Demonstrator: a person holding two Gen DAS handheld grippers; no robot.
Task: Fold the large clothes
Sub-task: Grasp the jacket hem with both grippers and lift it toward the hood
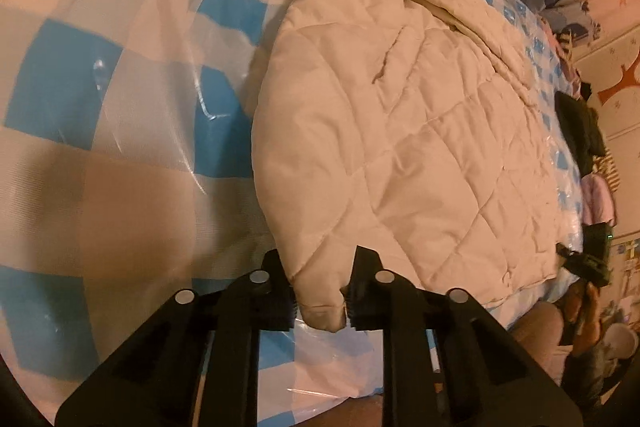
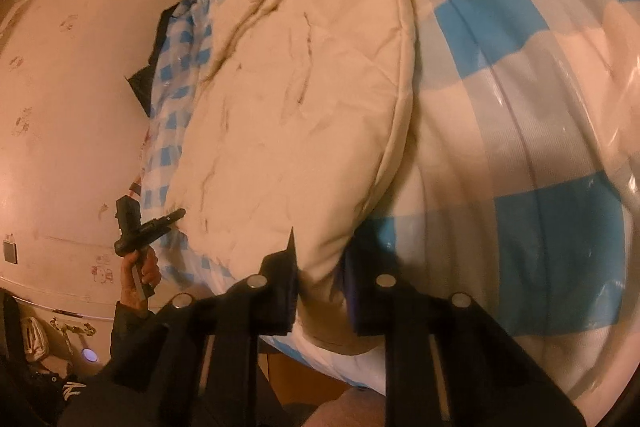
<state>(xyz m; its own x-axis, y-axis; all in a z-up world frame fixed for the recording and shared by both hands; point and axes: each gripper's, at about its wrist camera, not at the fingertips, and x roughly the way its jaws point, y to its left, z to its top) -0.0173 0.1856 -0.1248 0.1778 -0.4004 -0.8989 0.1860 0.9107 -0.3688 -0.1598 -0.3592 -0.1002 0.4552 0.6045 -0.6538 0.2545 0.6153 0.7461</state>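
Observation:
A cream quilted padded garment point(image 1: 400, 131) lies spread on a blue-and-white checked cover under clear plastic point(image 1: 100, 87). My left gripper point(image 1: 320, 303) is shut on the garment's near corner at the bed's front edge. In the right wrist view the same garment point(image 2: 296, 115) stretches away from me, and my right gripper point(image 2: 322, 301) is shut on its other near corner. The left gripper point(image 2: 160, 223) also shows there, held in a hand at the garment's far left corner. The right gripper point(image 1: 588, 263) shows small at the right edge of the left wrist view.
Dark and pink clothes point(image 1: 584, 143) are piled along the far side of the bed. A patterned wall point(image 2: 72, 87) stands beyond the bed. The checked cover point(image 2: 540, 107) stretches wide beside the garment. The person's legs point(image 1: 540, 331) stand at the bed's front edge.

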